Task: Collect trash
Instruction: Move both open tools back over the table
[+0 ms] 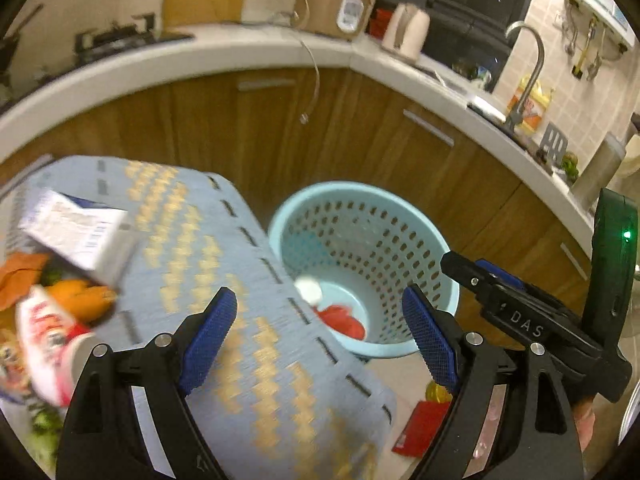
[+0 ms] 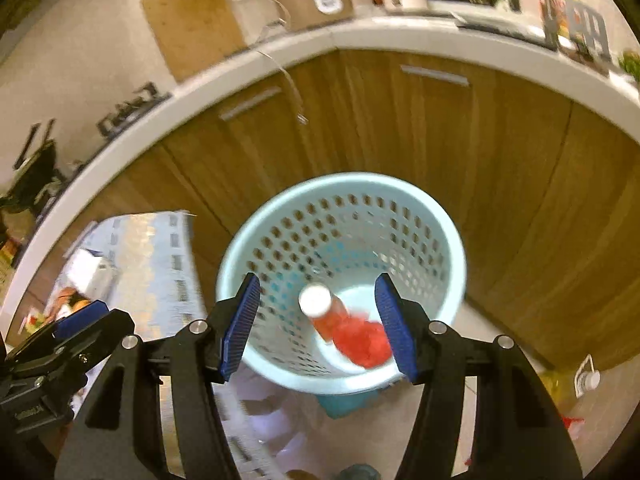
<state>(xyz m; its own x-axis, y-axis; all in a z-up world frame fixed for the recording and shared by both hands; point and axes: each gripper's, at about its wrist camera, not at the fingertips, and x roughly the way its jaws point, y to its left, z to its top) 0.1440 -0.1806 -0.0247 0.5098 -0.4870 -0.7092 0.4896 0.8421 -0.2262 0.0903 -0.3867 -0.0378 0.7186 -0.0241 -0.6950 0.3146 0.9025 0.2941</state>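
Right gripper (image 2: 316, 320), jaws wide and empty, hangs directly over the blue basket (image 2: 448, 240). Inside, a red bottle (image 2: 326, 314) leans, white cap upward. Left gripper (image 1: 320, 336) (also wide, empty) is over a blue cloth (image 1: 240, 280); a red packet (image 1: 420, 426) lies on the floor beside it, nearer this hand. Cabinets behind.

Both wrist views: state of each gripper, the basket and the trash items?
Left gripper: open, empty.
Right gripper: open, empty, above the basket.
Basket: upright on the floor.
Bottle: in the basket, white cap up.
Red wrapper: in the basket bottom.
Red packet: on the floor.
Box: on the cloth.
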